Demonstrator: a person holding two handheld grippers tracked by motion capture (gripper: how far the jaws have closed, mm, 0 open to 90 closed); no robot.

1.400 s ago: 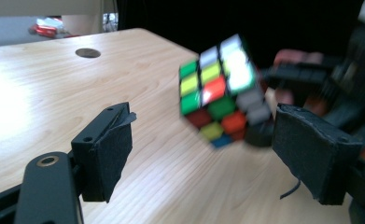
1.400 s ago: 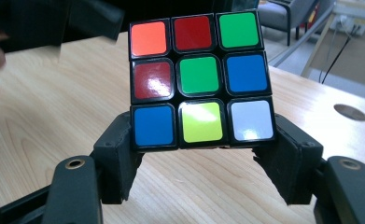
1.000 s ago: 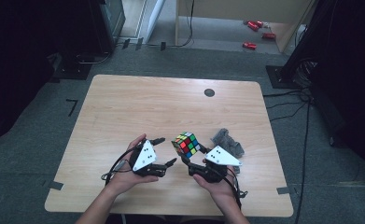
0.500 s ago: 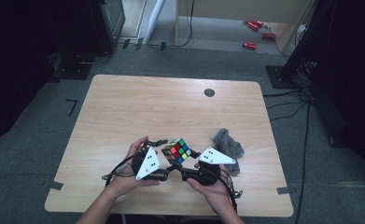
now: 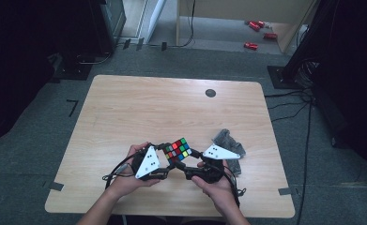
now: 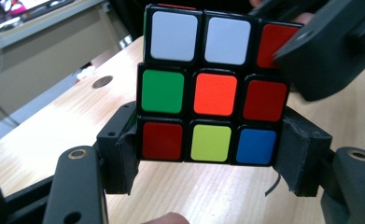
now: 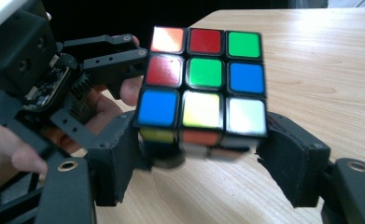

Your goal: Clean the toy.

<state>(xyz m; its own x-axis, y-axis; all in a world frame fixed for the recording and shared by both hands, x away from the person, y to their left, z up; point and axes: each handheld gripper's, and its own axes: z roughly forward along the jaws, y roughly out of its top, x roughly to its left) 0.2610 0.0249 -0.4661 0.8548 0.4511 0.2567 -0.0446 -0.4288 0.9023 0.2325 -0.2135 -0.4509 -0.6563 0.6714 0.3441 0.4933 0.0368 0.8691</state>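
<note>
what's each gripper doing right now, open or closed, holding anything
Left gripper: just closed, shut on the puzzle cube.
Right gripper: jaws just opening, beside the cube's bottom layer, grip unclear.

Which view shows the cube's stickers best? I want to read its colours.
The left gripper view: the cube faces it squarely, sharp. The right gripper view shows it partly blurred; the high view, tiny.
</note>
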